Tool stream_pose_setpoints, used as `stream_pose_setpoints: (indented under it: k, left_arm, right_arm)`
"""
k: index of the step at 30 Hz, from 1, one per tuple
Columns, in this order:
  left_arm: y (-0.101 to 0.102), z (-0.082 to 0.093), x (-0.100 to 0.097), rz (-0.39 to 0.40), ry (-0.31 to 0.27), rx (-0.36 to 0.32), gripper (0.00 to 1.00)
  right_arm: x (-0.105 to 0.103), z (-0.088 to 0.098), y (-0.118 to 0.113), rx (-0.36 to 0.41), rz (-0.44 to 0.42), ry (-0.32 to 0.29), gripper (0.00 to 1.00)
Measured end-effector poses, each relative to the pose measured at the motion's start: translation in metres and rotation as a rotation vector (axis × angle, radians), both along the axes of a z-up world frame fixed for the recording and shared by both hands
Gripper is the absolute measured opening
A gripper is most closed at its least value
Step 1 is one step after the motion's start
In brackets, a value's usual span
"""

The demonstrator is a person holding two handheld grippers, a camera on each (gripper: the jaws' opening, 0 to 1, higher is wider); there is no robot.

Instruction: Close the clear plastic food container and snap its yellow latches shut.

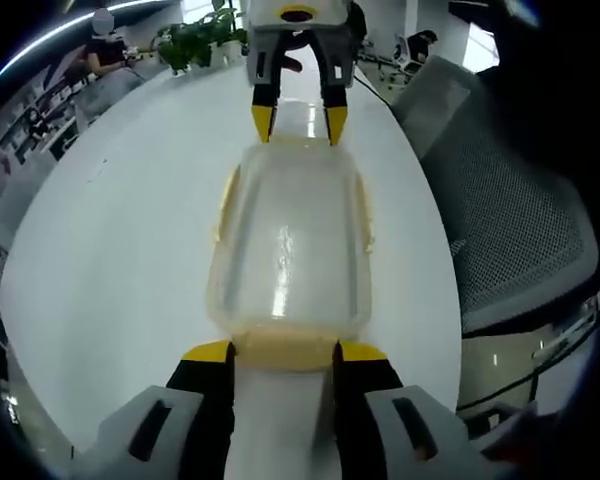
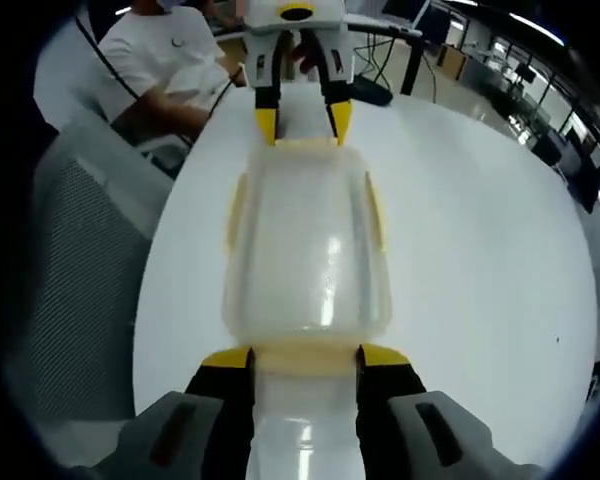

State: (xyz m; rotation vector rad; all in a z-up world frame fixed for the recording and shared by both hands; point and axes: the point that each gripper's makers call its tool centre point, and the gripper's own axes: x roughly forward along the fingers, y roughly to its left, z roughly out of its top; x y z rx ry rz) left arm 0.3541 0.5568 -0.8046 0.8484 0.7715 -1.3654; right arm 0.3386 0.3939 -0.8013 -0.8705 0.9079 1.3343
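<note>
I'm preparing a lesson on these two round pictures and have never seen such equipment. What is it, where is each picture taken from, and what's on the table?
A person holds two hand-held grasping tools, each carrying a camera, and no robot arm is involved. The left gripper view looks along the left tool; the right gripper view looks along the right tool. Each tool also appears opposite in the other's picture. Between them, on a white table, lies a clear plastic food container with yellow latches. Each tool's jaws stand open at one end latch, lifting nothing.

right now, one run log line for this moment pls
container: lid on, on white table | left hand-held gripper: at near end latch | right hand-held gripper: at opposite end latch | side latches: not judged
</note>
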Motion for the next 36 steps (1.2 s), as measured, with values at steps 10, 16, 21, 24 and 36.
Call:
stream_pose_setpoints:
  k: [10, 16, 21, 24, 36]
  left_arm:
    - [-0.002, 0.022, 0.005, 0.016, -0.021, -0.01, 0.37]
    - [-0.003, 0.03, 0.005, 0.015, -0.024, -0.017, 0.37]
    - [-0.009, 0.033, 0.006, 0.018, -0.03, -0.017, 0.37]
    - [-0.014, 0.037, 0.008, 0.019, -0.029, -0.018, 0.37]
    - [-0.035, 0.041, 0.005, 0.046, -0.036, -0.014, 0.37]
  right_arm:
    - [0.008, 0.024, -0.001, 0.011, 0.006, -0.024, 0.39]
    - [0.008, 0.031, -0.003, 0.025, 0.005, -0.012, 0.39]
    - [0.009, 0.038, -0.008, 0.023, 0.002, -0.022, 0.39]
    - [0.01, 0.04, -0.013, 0.022, 0.0, -0.022, 0.39]
    - [0.011, 0.041, -0.034, 0.026, 0.024, -0.025, 0.39]
